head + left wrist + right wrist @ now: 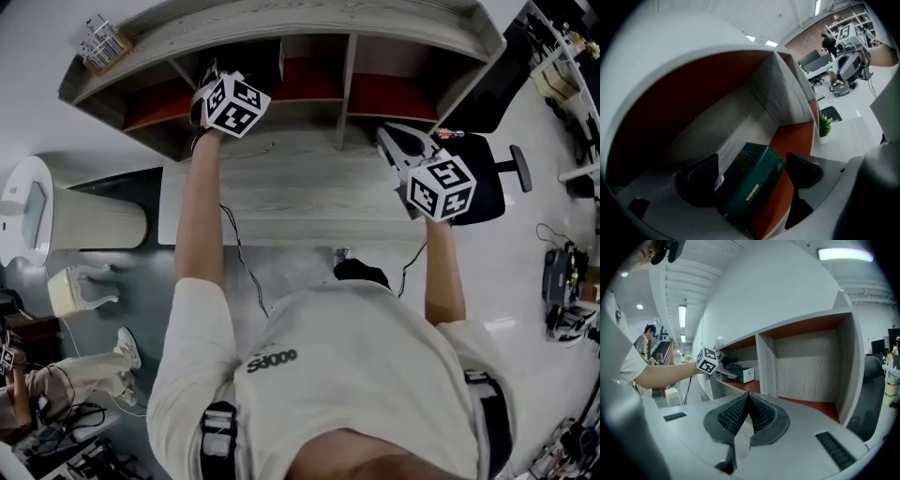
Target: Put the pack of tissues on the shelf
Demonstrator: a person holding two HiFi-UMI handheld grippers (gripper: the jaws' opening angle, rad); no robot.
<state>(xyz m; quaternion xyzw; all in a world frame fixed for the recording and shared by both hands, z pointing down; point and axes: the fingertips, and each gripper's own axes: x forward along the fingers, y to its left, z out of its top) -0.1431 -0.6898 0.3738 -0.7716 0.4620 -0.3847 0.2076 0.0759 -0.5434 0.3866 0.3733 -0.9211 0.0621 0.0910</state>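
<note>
A dark green pack of tissues [750,183] lies askew between the jaws of my left gripper [752,171], touching both pads. It sits low over the red floor of a shelf compartment [792,140]. In the head view the left gripper [214,75] reaches into the shelf [281,23], in a compartment left of the middle, and the pack is hidden there. The right gripper view shows the pack's white end [743,375] at the left gripper [729,369]. My right gripper [386,133] is shut and empty over the desk [281,187], its pads [759,416] pointing at the right compartment [806,366].
A black office chair [487,178] stands right of the desk. A white ribbed appliance [84,220] stands to the left. A wire basket [103,42] sits on the shelf top. A cable [244,262] hangs off the desk. A small plant [825,124] stands beyond the shelf.
</note>
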